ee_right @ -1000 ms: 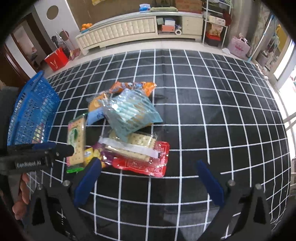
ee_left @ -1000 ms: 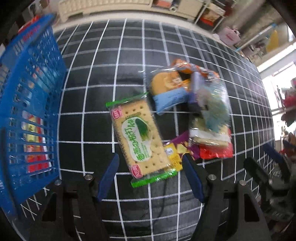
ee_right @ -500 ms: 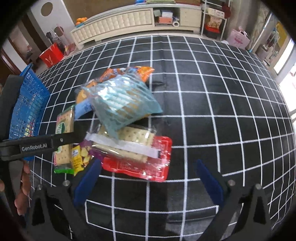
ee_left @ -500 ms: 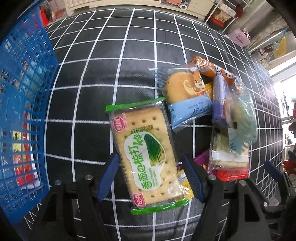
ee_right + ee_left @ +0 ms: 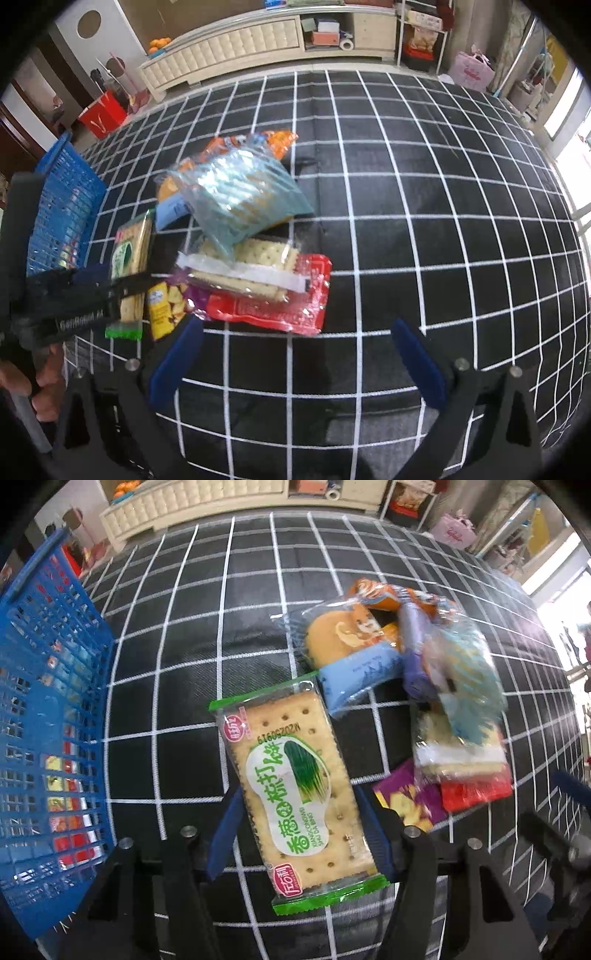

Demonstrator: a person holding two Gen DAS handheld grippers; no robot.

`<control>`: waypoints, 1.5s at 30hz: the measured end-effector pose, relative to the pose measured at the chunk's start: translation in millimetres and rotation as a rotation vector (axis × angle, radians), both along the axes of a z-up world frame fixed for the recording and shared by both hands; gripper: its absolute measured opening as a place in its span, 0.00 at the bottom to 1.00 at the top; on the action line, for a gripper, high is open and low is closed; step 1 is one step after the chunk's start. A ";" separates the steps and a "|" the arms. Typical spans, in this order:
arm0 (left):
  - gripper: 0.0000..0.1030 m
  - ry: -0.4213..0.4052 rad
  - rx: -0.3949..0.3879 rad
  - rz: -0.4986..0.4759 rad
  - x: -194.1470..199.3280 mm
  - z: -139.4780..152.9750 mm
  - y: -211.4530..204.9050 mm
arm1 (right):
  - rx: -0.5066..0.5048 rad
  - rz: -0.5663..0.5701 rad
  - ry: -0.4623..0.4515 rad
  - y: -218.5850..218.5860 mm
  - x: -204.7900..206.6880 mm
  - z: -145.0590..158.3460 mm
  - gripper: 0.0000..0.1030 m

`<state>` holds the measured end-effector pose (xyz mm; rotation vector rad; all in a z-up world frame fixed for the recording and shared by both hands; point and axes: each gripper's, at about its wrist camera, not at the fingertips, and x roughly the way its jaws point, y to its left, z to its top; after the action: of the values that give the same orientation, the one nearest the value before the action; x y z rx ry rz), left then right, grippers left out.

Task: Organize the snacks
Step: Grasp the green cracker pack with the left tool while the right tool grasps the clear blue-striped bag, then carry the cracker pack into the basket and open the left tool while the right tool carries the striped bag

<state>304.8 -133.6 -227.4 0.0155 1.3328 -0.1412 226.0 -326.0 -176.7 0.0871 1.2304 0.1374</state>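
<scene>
Left gripper (image 5: 299, 834) down lower than a second ago, now astride the green-edged cracker pack (image 5: 295, 797), blue fingers (image 5: 225, 830) at its two long sides at 9 and 3 o'clock; jaws just been narrowing, pack between them, contact with the pads not clear. Pack larger in the left wrist view than before, lying flat, long axis running 11 to 5 o'clock.

Right gripper (image 5: 295, 354) spread wide over bare cloth, nothing between, hardly shifted. Just beyond, toward 11 o'clock, the snack heap: red cracker pack (image 5: 273, 295) lowest, pale blue wafer bag (image 5: 240, 195) on top, orange packet (image 5: 273, 138) at the far end, small yellow and purple packet (image 5: 166, 306) at the near left. A hand (image 5: 44, 384) at 8 o'clock.

Black cloth with white grid (image 5: 424, 206) under everything. Blue basket (image 5: 48, 709) at 9 o'clock, red wrappers inside. Farther off, a cream cabinet (image 5: 236, 44) along the wall, pink bag (image 5: 471, 72) at 1 o'clock.
</scene>
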 end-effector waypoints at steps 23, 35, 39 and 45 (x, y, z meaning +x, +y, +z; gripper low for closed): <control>0.57 -0.220 0.004 -0.082 -23.3 64.3 4.1 | -0.053 0.223 -0.117 38.6 77.7 -5.3 1.00; 0.56 -0.201 -0.003 -0.103 -14.4 49.8 -5.0 | 0.066 0.264 -0.088 33.9 85.9 -20.6 0.66; 0.56 -0.221 -0.013 -0.110 -21.2 57.4 -2.8 | 0.022 0.194 -0.123 21.8 76.0 -7.6 0.63; 0.56 -0.268 -0.033 -0.113 -44.7 81.8 6.4 | 0.000 0.172 -0.140 18.3 50.1 19.6 0.63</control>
<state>260.1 -127.2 -145.7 0.0796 1.0619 -0.2487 276.1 -307.8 -157.1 -0.0288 1.0970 0.2886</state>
